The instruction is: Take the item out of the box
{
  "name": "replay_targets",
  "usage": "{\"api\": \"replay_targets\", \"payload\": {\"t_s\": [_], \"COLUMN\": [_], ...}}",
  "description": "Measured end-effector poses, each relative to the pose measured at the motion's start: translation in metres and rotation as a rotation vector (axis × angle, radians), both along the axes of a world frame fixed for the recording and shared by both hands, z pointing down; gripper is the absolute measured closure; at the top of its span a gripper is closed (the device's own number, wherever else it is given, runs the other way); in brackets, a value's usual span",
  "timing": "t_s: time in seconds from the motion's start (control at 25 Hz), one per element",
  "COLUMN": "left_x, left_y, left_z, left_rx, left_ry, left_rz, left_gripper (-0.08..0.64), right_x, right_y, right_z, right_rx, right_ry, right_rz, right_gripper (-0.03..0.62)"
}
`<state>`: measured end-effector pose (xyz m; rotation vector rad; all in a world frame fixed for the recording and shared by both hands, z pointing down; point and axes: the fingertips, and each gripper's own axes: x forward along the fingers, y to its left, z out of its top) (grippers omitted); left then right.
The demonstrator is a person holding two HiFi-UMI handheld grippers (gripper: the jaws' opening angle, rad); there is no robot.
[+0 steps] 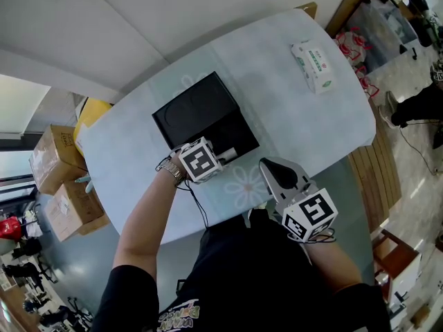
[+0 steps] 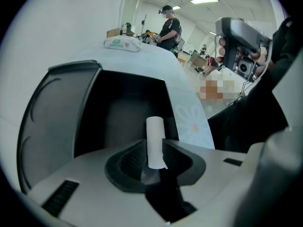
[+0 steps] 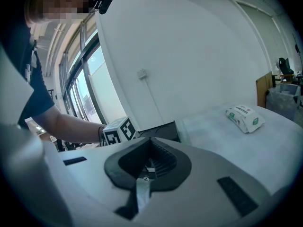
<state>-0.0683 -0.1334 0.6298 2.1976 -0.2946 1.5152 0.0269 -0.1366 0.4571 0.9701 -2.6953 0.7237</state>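
Note:
A black box [image 1: 239, 126] stands open on the pale table [image 1: 297, 123], its lid [image 1: 185, 109] lying flat on the far side. My left gripper [image 1: 225, 155] reaches over the box's near edge. Its jaws are shut on a small white roll [image 2: 155, 138] that stands upright between the pads above the dark inside of the box [image 2: 120, 115]. My right gripper [image 1: 278, 170] hangs over the table's front edge, to the right of the box. Its jaws are shut with nothing in them [image 3: 151, 145]. The right gripper view shows the left gripper's marker cube [image 3: 118, 130] beside the box [image 3: 158, 126].
A green-and-white pack of wipes [image 1: 313, 64] lies at the table's far right end. Cardboard boxes [image 1: 59, 178] sit on the floor to the left. A wooden bench [image 1: 377, 171] runs along the right. A person [image 2: 168, 27] stands far beyond the table.

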Motion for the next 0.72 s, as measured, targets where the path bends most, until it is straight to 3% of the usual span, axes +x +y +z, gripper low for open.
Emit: {"api": "replay_targets", "payload": {"t_s": [0.24,0.36,0.4,0.44,0.48,0.6,0.72], "left_x": [0.000,-0.007,-0.012,-0.017,-0.019,-0.019,-0.012], "left_y": [-0.005,-0.017,-0.024,-0.031,-0.033,-0.032,-0.027], "left_z": [0.000,-0.001,-0.002,-0.002,-0.001,0.001,-0.001], "left_rx": [0.027,0.118,0.174,0.223,0.246,0.245,0.162], "left_ry": [-0.018,-0.063,-0.098,-0.130,-0.149,-0.150,-0.058], "left_rz": [0.000,-0.025,-0.031,-0.029,-0.023,-0.024,-0.105], "left_gripper": [0.391,0.382,0.397,0.485,0.503,0.477,0.420], "right_x": [0.002,0.002,0.002,0.002,0.001,0.001,0.001], "right_y": [-0.001,-0.002,-0.002,-0.002,-0.002,-0.001,0.000], "right_z": [-0.001,-0.001,-0.001,-0.001,-0.001,-0.003,-0.003], "right_rx": [-0.003,-0.005,-0.004,-0.003,-0.003,-0.003,-0.005], "right_ry": [0.000,-0.005,-0.008,-0.010,-0.011,-0.015,-0.014], "right_rz": [0.012,0.016,0.015,0.015,0.014,0.013,0.016], "right_gripper": [0.583,0.583,0.583,0.583,0.583,0.583,0.583]}}
